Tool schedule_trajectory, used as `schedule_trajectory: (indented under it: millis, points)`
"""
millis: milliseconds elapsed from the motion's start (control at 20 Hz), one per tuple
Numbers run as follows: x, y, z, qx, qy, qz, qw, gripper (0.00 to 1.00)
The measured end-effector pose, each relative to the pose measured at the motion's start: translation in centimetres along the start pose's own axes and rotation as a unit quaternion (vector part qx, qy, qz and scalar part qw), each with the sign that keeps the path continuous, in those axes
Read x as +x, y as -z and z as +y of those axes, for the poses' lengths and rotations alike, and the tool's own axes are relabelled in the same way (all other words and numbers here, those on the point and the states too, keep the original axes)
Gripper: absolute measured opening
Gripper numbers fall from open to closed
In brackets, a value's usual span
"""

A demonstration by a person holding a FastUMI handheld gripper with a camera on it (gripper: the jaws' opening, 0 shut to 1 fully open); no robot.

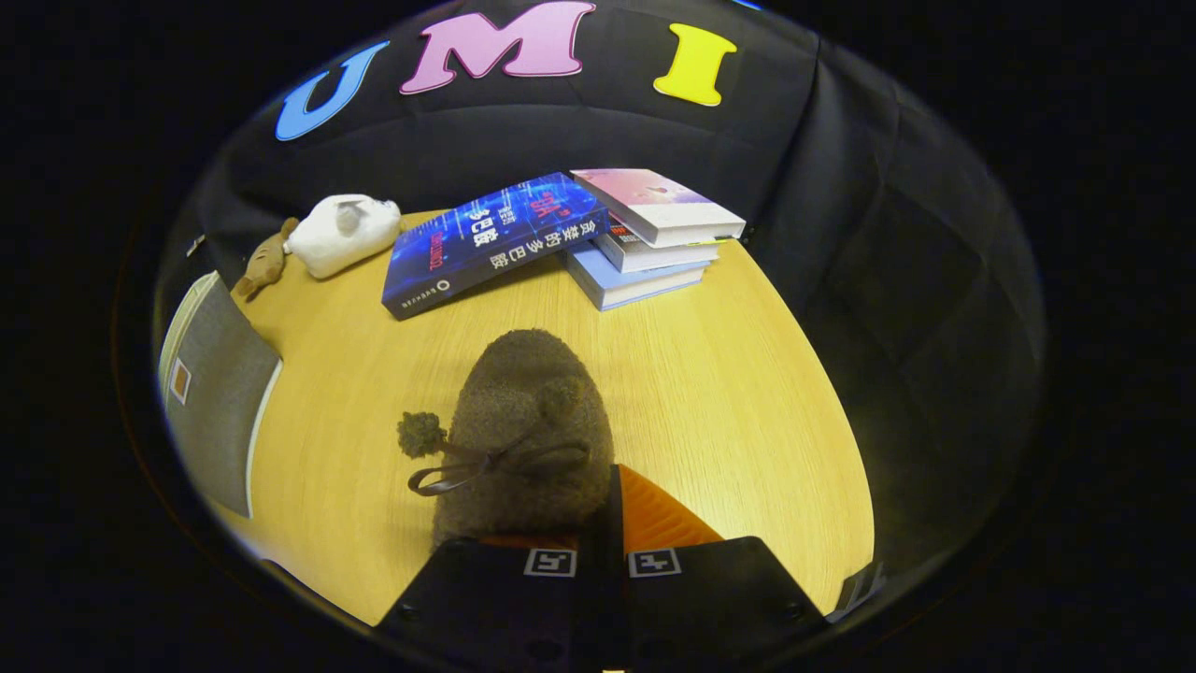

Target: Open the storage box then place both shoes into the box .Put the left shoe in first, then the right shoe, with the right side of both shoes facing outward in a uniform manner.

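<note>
A brown fuzzy shoe (528,421) with a ribbon bow and a small pompom on its left side hangs over the wooden table (729,393), toe pointing away from me. My gripper (607,491) is shut on the shoe's near rim. One finger (659,519) shows beside the shoe, and the other is hidden by the fuzzy upper. The grey storage box (220,402) with a pale rim stands to the left of the shoe, at the table's left edge. I cannot tell whether it is open.
Beyond the shoe, a blue book (486,241) leans on a stack of three books (649,243) at the table's back. A white plush toy (344,234) and a small brown one (264,264) lie at the back left. The black cloth wall surrounds the table.
</note>
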State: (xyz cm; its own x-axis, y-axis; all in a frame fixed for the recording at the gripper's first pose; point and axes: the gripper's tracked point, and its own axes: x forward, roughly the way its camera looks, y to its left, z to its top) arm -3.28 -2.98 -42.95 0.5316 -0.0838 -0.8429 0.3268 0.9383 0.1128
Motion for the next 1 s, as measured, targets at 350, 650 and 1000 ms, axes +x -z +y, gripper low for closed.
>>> schedule_trajectory:
  millis: [350,650,1000]
  points:
    - [-7.5,-7.1,6.7,0.026,-0.020,-0.050,0.998,0.06]
    - [-13.0,-12.4,17.4,0.040,-0.075,-0.078,0.993,0.05]
    - [-15.7,-13.8,30.0,0.040,-0.131,-0.069,0.988,0.06]
